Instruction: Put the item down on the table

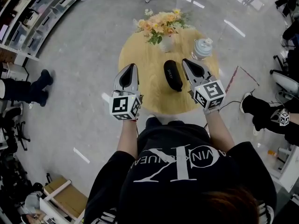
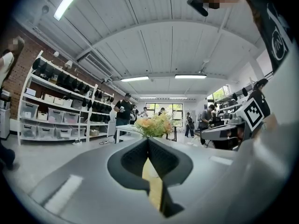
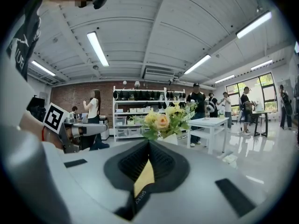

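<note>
Over round table (image 1: 150,85): left claw (image 1: 131,66), right claw (image 1: 186,62) both closed, empty.

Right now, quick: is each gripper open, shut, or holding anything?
Left gripper: shut, holding nothing.
Right gripper: shut, holding nothing; the case lies on the table.

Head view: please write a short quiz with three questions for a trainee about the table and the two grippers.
1. True or false: the black case lies on the round wooden table.
2. What stands at the table's far edge? A) flower vase B) laptop C) kettle
3. Fill in: the left gripper and the right gripper both have their jaws ___ and hold nothing.

Key: 1 true; 2 A; 3 shut.
</note>
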A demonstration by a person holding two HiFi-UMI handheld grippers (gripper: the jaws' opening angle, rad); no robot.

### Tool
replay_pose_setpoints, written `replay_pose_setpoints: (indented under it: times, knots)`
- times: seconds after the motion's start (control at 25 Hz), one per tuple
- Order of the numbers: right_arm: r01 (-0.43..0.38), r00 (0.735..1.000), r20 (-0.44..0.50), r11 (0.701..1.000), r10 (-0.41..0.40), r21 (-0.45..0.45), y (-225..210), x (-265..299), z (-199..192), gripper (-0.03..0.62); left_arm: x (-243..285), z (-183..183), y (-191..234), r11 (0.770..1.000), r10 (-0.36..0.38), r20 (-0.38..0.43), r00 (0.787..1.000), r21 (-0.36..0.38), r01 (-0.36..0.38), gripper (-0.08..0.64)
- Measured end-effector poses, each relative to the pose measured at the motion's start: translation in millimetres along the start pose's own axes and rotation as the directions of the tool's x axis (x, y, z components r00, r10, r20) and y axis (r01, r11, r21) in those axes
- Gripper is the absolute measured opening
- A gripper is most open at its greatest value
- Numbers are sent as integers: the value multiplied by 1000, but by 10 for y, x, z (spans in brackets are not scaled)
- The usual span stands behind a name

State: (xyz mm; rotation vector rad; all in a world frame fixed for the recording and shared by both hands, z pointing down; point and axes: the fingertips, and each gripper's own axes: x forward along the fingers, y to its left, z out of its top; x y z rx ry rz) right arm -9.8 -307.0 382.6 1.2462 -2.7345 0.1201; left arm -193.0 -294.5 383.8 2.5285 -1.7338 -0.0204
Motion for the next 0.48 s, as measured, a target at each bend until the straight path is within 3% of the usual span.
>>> replay_pose_setpoints:
  times: [0.48]
  knots:
    - [5,1000,-10,1000,-5,15,-39,14,-69,14,8,-51,33,1000,5,-8,1000,-12,-6,12]
